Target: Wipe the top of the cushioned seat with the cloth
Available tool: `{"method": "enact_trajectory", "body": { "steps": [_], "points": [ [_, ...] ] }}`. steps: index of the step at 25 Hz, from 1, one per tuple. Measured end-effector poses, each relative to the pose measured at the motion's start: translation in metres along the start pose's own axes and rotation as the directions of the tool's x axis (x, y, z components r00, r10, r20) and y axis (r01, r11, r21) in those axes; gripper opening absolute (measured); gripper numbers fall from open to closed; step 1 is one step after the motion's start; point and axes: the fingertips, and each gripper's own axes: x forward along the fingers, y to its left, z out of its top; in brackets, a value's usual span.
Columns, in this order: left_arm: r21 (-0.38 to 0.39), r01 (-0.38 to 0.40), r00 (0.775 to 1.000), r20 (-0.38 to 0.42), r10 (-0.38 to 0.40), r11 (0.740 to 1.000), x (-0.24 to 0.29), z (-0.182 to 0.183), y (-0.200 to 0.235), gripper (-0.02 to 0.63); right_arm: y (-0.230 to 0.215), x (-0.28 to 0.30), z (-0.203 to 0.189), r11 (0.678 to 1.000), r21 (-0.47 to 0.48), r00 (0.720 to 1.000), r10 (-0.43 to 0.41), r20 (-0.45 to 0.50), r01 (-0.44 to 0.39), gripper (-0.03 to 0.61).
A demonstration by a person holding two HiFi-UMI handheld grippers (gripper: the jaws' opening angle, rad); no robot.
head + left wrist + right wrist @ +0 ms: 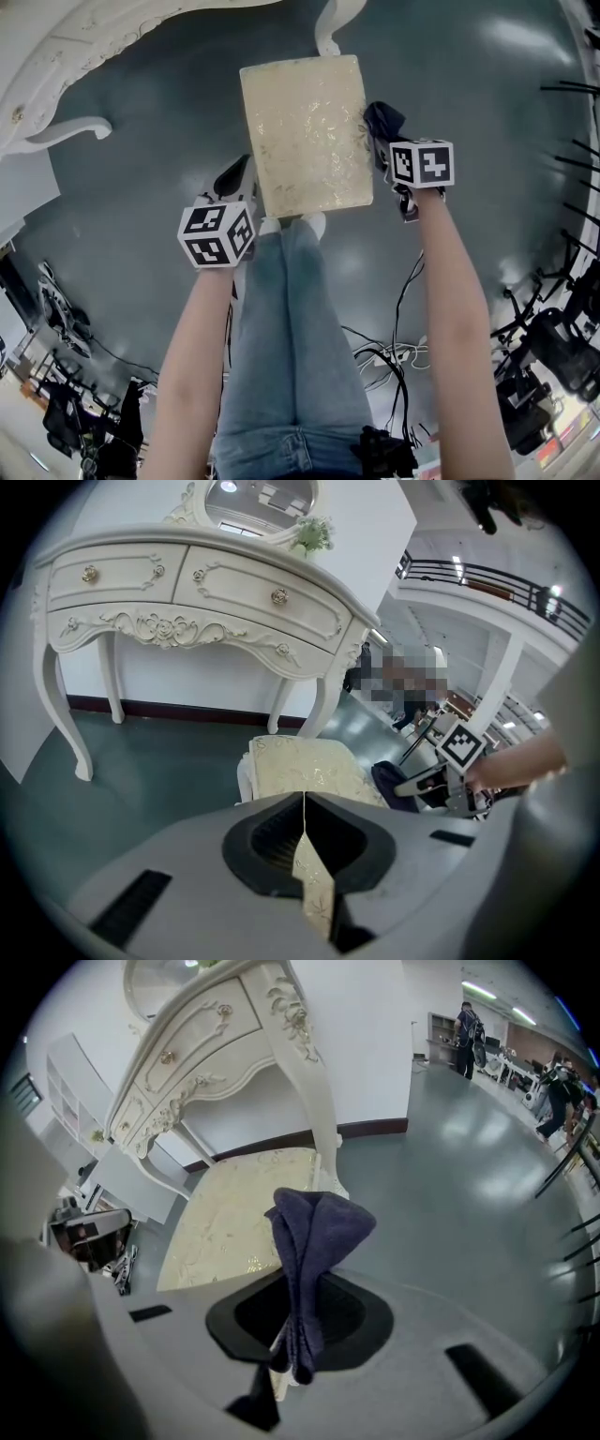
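The cushioned seat, cream with a gold pattern, stands on the dark floor just ahead of the person's feet; it also shows in the left gripper view and the right gripper view. My right gripper hangs at the seat's right edge, shut on a dark blue cloth that sticks up folded from the jaws. My left gripper is by the seat's front left corner, jaws shut; the cushion's pattern shows through the slit behind them. In the left gripper view the right gripper holds the cloth.
An ornate white dressing table stands behind the seat, one leg close to its far edge. The person's jeans-clad legs fill the near middle. Cables and black stands lie near right.
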Motion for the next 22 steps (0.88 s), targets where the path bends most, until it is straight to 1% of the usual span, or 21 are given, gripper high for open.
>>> {"method": "enact_trajectory", "body": {
  "steps": [6, 12, 22],
  "points": [
    [-0.001, 0.001, 1.0, -0.001, -0.001, 1.0, 0.002, -0.002, 0.002, 0.005, 0.009, 0.02, 0.006, 0.999, 0.04, 0.999, 0.03, -0.011, -0.03, 0.044],
    [-0.012, 0.002, 1.0, -0.007, -0.002, 1.0, 0.003, -0.006, 0.006, 0.005, 0.012, 0.023, 0.008, 0.996, 0.083, 1.0, 0.031, 0.001, -0.031, 0.044],
    [-0.02, 0.001, 1.0, -0.01, -0.001, 1.0, -0.002, -0.009, 0.015, 0.005, 0.024, 0.018, 0.012, 0.996, 0.059, 0.998, 0.064, 0.004, -0.064, 0.044]
  ]
}}
